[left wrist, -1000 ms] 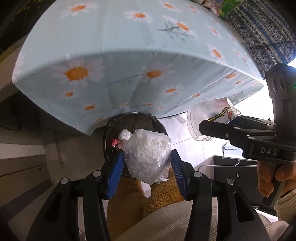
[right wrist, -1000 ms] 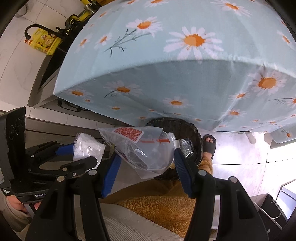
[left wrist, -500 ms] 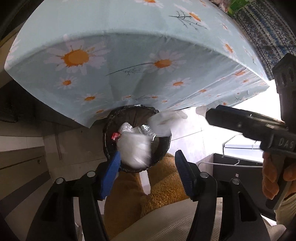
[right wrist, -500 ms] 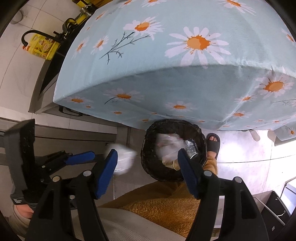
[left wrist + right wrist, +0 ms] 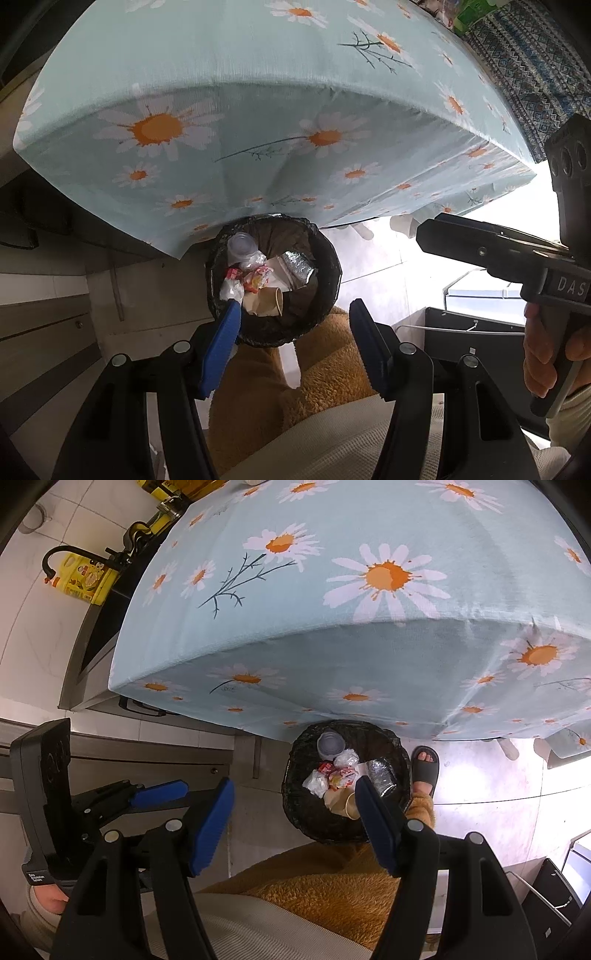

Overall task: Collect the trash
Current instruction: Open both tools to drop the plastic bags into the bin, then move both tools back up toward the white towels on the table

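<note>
Both my left gripper (image 5: 293, 325) and right gripper (image 5: 295, 805) gape empty above the trash bin (image 5: 328, 258) at frame centre, wrappers and cups inside, so little seems left.

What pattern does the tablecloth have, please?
Pale blue tablecloth with white, orange-centred daisies; clearest in the right wrist view.

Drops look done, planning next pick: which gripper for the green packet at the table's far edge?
Likely right: both jaws open and empty over the bin, but the right gripper sits toward the green packet.

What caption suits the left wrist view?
Open left gripper hovers over a black trash bin holding wrappers and a paper cup.
</note>
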The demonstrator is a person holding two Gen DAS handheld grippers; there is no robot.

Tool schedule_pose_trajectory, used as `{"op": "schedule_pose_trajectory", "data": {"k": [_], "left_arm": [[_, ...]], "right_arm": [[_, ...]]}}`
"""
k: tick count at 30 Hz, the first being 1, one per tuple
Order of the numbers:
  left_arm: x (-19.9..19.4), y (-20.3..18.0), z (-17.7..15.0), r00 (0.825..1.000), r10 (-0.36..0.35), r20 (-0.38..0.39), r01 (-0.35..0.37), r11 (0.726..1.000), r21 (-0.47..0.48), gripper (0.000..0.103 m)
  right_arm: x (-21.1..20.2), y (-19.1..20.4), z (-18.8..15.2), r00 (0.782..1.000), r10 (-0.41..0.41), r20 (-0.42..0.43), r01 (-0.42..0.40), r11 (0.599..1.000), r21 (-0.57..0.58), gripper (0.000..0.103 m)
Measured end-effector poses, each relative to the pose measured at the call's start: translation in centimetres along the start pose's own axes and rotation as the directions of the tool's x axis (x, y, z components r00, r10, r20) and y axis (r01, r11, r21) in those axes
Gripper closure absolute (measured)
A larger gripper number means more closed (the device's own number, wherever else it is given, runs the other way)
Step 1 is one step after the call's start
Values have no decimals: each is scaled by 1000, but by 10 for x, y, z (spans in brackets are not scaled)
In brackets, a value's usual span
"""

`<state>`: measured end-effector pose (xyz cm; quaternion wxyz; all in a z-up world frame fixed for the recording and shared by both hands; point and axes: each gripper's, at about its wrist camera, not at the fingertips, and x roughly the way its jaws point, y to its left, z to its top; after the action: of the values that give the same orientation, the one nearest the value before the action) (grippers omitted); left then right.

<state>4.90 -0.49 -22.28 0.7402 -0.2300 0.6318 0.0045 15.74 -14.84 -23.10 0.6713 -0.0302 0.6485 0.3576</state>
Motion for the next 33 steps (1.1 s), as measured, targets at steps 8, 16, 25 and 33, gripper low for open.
{"op": "schedule_pose_trajectory", "data": {"k": [8, 16, 25, 33], "left_arm": [[-15, -5, 6, 999, -13, 34, 12, 1000, 20, 44], [-43, -14, 14, 994, -30, 108, 24, 998, 53, 44], [-76, -21, 28, 982, -41, 187, 24, 996, 89, 44], [-102, -26, 60, 964, -39, 264, 12, 995, 104, 44]], "right_arm": [[-11, 1, 2, 1000, -6, 23, 6, 1000, 0, 35], [-29, 8, 7, 998, -13, 64, 14, 1000, -15, 35], [-59, 17, 18, 991, -27, 134, 31, 999, -25, 35], [-88, 14, 53, 979, -51, 196, 61, 997, -45, 35]]}}
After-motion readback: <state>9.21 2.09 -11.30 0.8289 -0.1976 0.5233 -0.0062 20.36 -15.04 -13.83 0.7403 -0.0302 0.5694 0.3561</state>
